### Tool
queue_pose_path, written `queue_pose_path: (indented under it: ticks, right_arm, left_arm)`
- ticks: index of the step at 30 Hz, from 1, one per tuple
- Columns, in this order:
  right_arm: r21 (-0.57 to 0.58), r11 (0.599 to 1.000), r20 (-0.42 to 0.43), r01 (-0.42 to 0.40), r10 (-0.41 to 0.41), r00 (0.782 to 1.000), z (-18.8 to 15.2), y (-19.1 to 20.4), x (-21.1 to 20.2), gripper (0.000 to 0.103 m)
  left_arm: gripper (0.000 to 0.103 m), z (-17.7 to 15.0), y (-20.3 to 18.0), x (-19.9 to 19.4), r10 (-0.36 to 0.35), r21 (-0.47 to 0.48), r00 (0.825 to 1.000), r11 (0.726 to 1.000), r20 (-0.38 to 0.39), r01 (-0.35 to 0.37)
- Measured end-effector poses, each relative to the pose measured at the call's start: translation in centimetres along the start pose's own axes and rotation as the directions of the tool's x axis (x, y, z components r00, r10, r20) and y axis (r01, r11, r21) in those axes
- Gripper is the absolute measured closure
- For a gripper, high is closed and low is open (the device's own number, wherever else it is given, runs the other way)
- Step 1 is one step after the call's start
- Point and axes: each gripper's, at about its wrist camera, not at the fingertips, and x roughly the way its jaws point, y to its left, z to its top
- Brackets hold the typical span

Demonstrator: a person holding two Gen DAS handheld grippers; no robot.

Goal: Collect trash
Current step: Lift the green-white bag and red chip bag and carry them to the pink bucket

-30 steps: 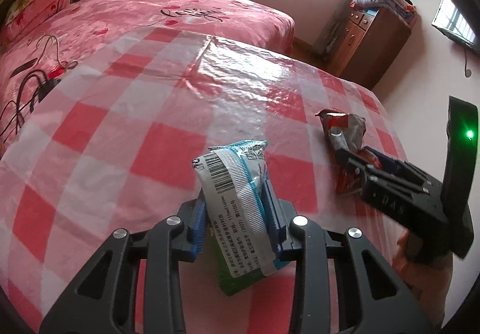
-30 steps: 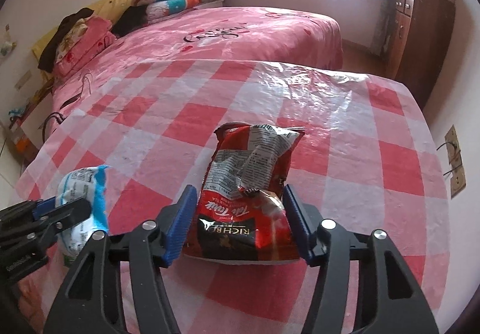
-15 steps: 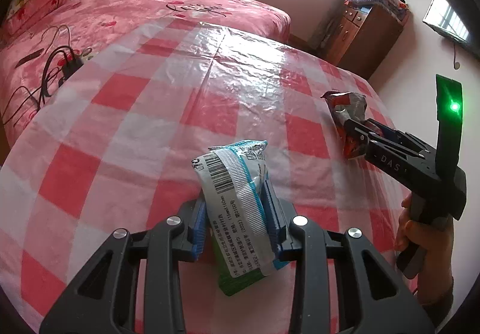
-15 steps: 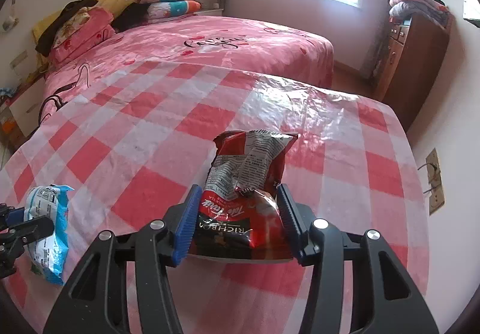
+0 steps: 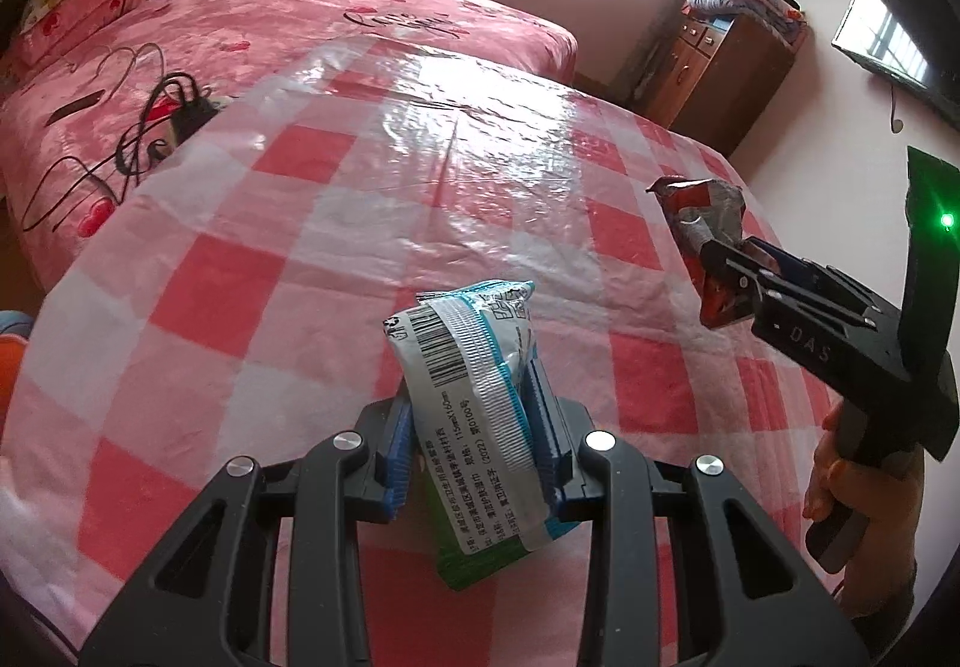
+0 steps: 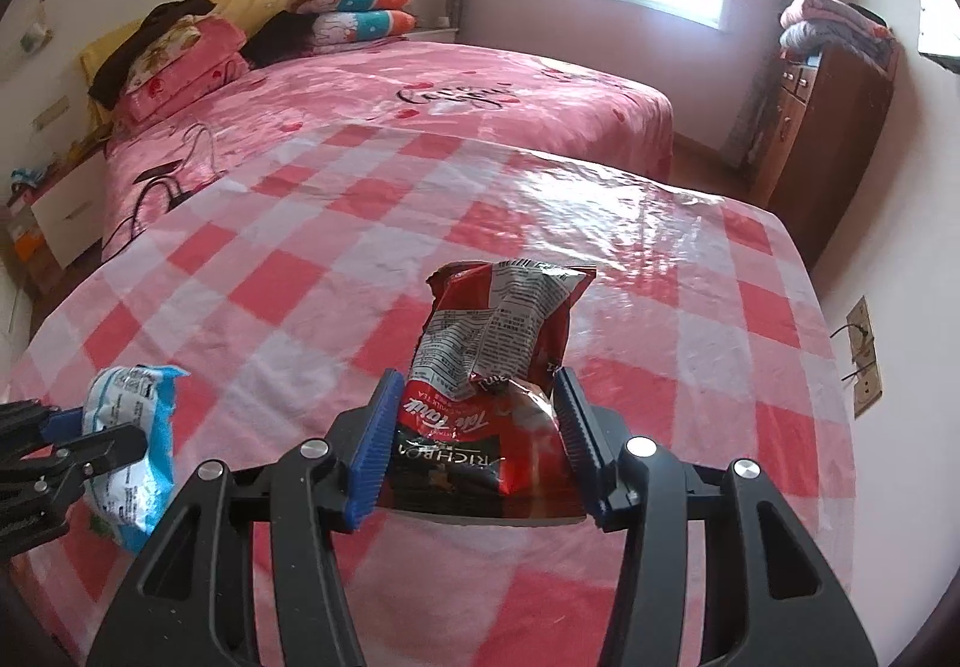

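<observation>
Trash in both grippers. White-and-blue wrapper (image 5: 474,385) with barcode and green lower edge, crumpled, stands upright, clamped between left gripper (image 5: 474,427) blue pads. Red snack bag (image 6: 504,367), creased, silver back panel with small print, black band at bottom, pinched in right gripper (image 6: 474,433). Both held above red-and-white checked tablecloth (image 5: 336,223). Pink bed (image 6: 420,91) behind, wooden cabinet (image 6: 822,127) right.

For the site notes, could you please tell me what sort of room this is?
Most likely a home bedroom: a bed with a pink printed cover, stacked patterned pillows, and a brown wooden dresser topped with folded blankets.
</observation>
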Motion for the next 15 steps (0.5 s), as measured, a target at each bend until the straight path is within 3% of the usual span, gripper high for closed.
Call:
queue_pose_path:
  ticks: [15]
  right_arm:
    - [-0.078,0.995,0.006,-0.065,0.065,0.998,-0.1,7.8,-3.1,0.051]
  left_arm:
    - [0.068,-1.7,5.1,-4.9,0.026,-0.050,0.997,0.998,0.067,-0.023]
